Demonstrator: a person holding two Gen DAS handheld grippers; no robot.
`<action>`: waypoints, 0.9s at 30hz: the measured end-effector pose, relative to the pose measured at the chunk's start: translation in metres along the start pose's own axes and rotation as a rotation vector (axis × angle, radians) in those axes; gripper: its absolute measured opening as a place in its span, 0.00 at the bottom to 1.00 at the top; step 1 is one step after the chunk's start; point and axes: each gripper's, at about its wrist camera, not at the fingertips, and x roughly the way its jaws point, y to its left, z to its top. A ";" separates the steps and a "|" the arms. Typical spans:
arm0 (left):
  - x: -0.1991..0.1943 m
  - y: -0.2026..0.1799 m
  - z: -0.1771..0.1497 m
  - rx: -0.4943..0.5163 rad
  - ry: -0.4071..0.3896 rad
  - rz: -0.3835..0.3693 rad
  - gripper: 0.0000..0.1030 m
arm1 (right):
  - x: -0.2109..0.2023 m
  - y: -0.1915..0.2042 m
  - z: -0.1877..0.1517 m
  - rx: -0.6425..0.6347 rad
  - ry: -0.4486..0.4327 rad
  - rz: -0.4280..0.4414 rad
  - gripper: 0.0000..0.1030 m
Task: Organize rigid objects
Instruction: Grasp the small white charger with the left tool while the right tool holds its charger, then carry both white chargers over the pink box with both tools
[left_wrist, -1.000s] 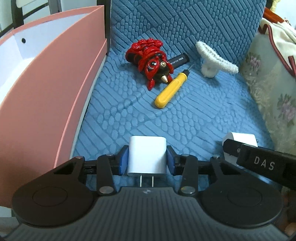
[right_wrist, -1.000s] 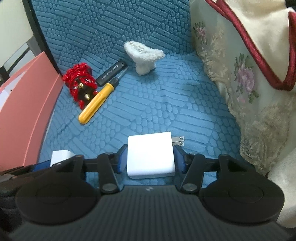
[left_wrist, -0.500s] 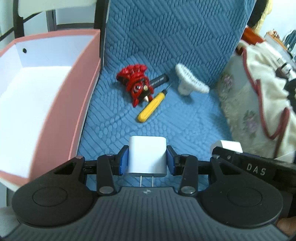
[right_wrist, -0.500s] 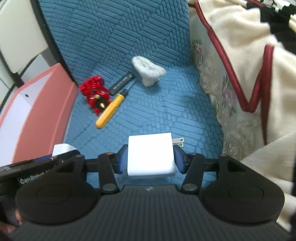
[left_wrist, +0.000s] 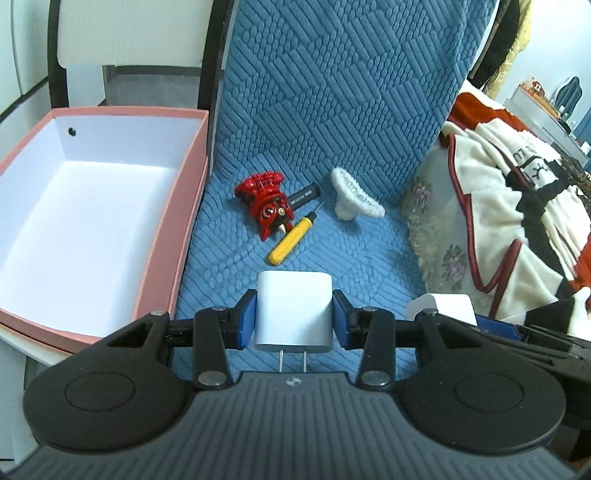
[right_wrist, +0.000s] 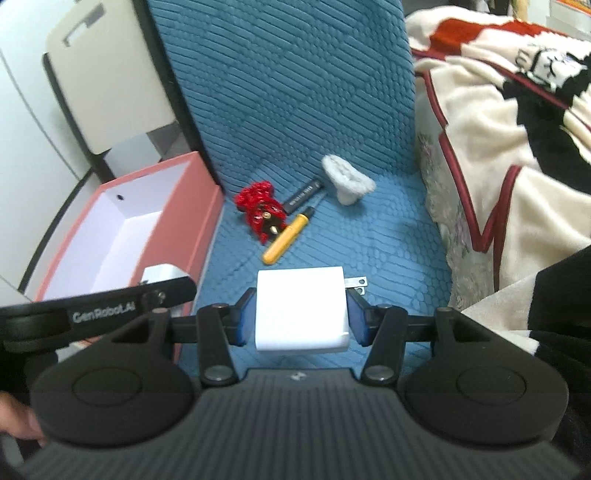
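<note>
My left gripper (left_wrist: 294, 320) is shut on a small white charger (left_wrist: 294, 308), prongs toward the camera, held above the blue seat. My right gripper (right_wrist: 301, 318) is shut on a larger white charger (right_wrist: 301, 307), prongs to the right. A red toy (left_wrist: 266, 209), a black stick (left_wrist: 303, 195), a yellow screwdriver (left_wrist: 291, 240) and a white fluffy piece (left_wrist: 351, 201) lie on the seat cushion (left_wrist: 332, 266). The same things show in the right wrist view: toy (right_wrist: 261, 211), screwdriver (right_wrist: 287, 238). The pink box (left_wrist: 92, 221) stands open at the left.
The blue chair back (left_wrist: 332, 92) rises behind the objects. A cream blanket with red trim (left_wrist: 498, 221) is piled on the right. The pink box also shows in the right wrist view (right_wrist: 122, 236), with the left gripper's arm (right_wrist: 99, 314) in front of it.
Both grippers have lifted and pulled back with their chargers. The objects on the seat look smaller and the inside of the pink box has come into view.
</note>
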 end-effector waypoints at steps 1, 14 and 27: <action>-0.005 0.002 0.000 -0.001 -0.002 0.000 0.46 | -0.004 0.002 0.000 -0.002 -0.004 0.007 0.52; -0.067 0.048 0.010 -0.054 -0.062 0.044 0.46 | -0.034 0.052 0.005 -0.071 -0.040 0.078 0.52; -0.126 0.132 0.012 -0.143 -0.130 0.116 0.46 | -0.033 0.144 -0.001 -0.203 -0.042 0.212 0.52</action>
